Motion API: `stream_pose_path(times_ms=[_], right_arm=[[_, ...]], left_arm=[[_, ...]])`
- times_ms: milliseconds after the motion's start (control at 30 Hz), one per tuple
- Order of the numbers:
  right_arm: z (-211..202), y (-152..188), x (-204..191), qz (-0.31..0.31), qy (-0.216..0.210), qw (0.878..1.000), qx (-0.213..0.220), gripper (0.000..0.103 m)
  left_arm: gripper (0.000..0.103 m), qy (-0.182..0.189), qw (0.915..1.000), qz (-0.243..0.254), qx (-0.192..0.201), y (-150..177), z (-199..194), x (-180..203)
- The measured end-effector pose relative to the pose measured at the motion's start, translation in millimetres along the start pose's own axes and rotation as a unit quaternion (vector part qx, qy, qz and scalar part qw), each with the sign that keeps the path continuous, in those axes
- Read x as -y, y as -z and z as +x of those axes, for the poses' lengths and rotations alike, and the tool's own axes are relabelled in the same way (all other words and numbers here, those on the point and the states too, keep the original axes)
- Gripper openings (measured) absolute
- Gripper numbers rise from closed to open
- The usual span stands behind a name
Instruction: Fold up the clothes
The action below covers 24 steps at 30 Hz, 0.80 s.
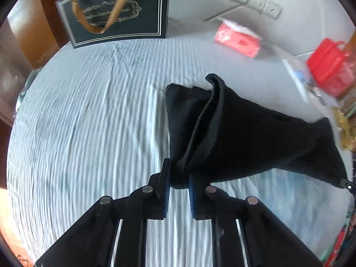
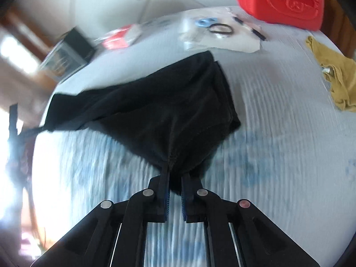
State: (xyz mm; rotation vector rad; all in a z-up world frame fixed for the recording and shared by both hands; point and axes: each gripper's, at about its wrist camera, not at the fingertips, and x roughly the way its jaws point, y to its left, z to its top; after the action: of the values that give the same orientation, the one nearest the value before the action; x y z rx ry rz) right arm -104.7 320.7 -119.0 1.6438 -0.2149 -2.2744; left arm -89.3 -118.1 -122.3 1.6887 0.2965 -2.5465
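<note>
A black garment (image 1: 244, 131) hangs stretched between both grippers above the pale striped cloth that covers the table (image 1: 89, 115). My left gripper (image 1: 179, 178) is shut on one bunched corner of it, the fabric pinched between the blue pads. From there the cloth runs right to its other corner, where the tip of the right gripper (image 1: 346, 183) shows. In the right wrist view my right gripper (image 2: 175, 178) is shut on a gathered corner of the black garment (image 2: 160, 104), which spreads up and left. Its far edge rests on the table.
A dark gift bag (image 1: 115, 11) with gold handles stands at the back. A power strip (image 1: 255, 0), a red tissue pack (image 1: 238, 39) and a red case (image 2: 280, 0) lie beyond the garment. A yellow cloth (image 2: 333, 77) lies at the right, small items (image 2: 220, 30) near the case.
</note>
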Motion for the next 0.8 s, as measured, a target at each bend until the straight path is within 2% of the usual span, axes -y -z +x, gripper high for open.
stream_pose_path(times_ms=[67, 133, 200, 233, 267, 333, 367, 400, 433, 467, 600, 800], right_arm=[[-4, 23, 4, -0.001, -0.018, 0.999, -0.038, 0.01], [6, 48, 9, 0.0, -0.012, 0.996, -0.093, 0.022], [17, 66, 13, 0.001, 0.007, 0.992, -0.129, 0.026], [19, 71, 18, 0.011, 0.016, 0.991, -0.135, 0.026], [17, 71, 21, 0.019, 0.018, 0.991, -0.131, 0.026], [3, 61, 26, 0.034, 0.02, 0.995, -0.094, 0.031], [-4, 56, 29, 0.042, 0.021, 0.996, -0.075, 0.032], [-10, 46, 28, 0.043, 0.024, 0.997, -0.053, 0.038], [-17, 35, 28, 0.044, 0.027, 0.998, -0.032, 0.045], [-20, 23, 27, 0.043, 0.03, 0.999, -0.013, 0.047], [-16, -21, 27, 0.051, 0.031, 0.998, 0.026, 0.049], [14, -54, 36, 0.053, 0.047, 0.997, 0.027, 0.055]], left_arm=[[0.014, 0.005, 0.9998, 0.01, -0.019, 27, -12, -2], [0.016, 0.008, 0.998, 0.018, -0.059, 56, -9, -2], [0.025, 0.007, 0.9949, 0.02, -0.099, 75, -2, -5], [0.025, -0.004, 0.9941, 0.022, -0.106, 80, -2, -6], [0.026, -0.012, 0.994, 0.022, -0.106, 82, -3, -7], [0.033, -0.016, 0.996, 0.016, -0.086, 74, -13, -9], [0.044, -0.014, 0.9972, 0.013, -0.073, 66, -19, -9], [0.06, -0.014, 0.9982, 0.013, -0.057, 58, -24, -8], [0.067, -0.013, 0.9988, 0.015, -0.045, 48, -25, -5], [0.074, -0.01, 0.999, 0.016, -0.04, 40, -23, -3], [0.074, 0.001, 0.9992, 0.013, -0.038, 13, -6, 7], [0.074, -0.032, 0.9965, 0.029, -0.072, 24, 37, 16]])
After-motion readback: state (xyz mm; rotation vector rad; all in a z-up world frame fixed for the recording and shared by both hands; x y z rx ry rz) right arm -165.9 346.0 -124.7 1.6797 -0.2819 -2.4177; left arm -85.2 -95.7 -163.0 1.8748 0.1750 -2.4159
